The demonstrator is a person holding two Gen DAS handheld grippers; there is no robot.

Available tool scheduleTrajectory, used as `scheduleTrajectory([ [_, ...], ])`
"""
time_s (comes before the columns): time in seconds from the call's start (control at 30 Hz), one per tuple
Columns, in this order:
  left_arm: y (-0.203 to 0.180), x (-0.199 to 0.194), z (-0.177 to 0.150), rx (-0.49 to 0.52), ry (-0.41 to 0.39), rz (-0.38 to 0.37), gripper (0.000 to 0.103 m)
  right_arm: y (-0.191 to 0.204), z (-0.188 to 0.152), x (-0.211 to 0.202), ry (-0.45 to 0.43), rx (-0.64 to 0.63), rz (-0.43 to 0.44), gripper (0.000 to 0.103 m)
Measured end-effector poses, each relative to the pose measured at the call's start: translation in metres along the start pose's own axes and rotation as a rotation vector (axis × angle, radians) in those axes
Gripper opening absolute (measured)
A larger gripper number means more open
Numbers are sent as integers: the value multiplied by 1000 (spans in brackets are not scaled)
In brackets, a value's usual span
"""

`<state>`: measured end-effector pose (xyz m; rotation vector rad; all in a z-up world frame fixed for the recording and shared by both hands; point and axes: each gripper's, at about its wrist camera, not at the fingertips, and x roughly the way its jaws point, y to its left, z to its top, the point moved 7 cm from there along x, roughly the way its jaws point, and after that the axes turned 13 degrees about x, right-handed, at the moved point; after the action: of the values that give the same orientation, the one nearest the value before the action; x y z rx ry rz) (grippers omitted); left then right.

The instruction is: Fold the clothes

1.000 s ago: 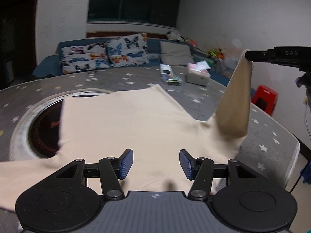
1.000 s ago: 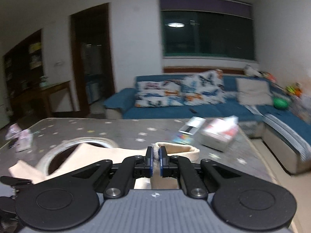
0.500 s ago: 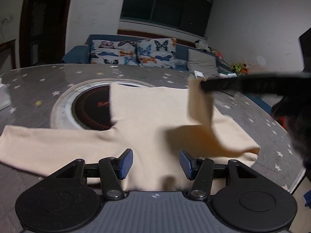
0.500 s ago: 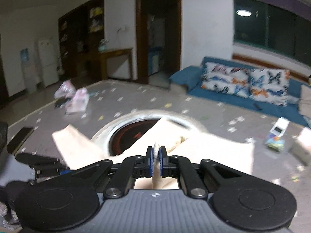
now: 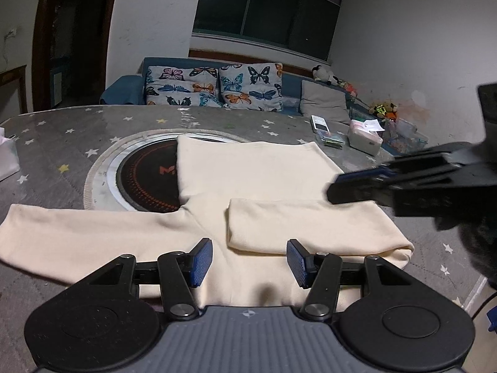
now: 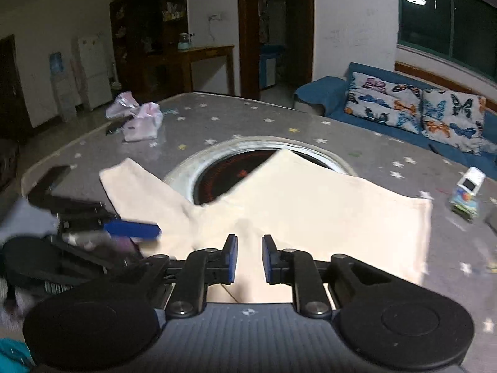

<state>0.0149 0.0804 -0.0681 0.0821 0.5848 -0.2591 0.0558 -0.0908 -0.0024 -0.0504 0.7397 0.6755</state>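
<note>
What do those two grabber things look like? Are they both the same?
Yes, they match. The left gripper and the right gripper each have black hinged arms with silver bolts, two fingers tipped with bumpy blue pads, two round black discs, and a ridged grey body marked with a small crosshair. No cables or sleeves are clearly visible.
</note>
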Motion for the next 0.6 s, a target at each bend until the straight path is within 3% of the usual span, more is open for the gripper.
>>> scheduleTrajectory([
  [0.27,-2,20,11,22,16,22,55,-66,-39,-32,67,47,-149,17],
  [0.37,-2,32,13,25,37,30,54,-81,-52,-41,80,50,-191,24],
  [0.6,-10,52,8,60,92,45,45,-93,-69,-50,89,85,-209,31],
])
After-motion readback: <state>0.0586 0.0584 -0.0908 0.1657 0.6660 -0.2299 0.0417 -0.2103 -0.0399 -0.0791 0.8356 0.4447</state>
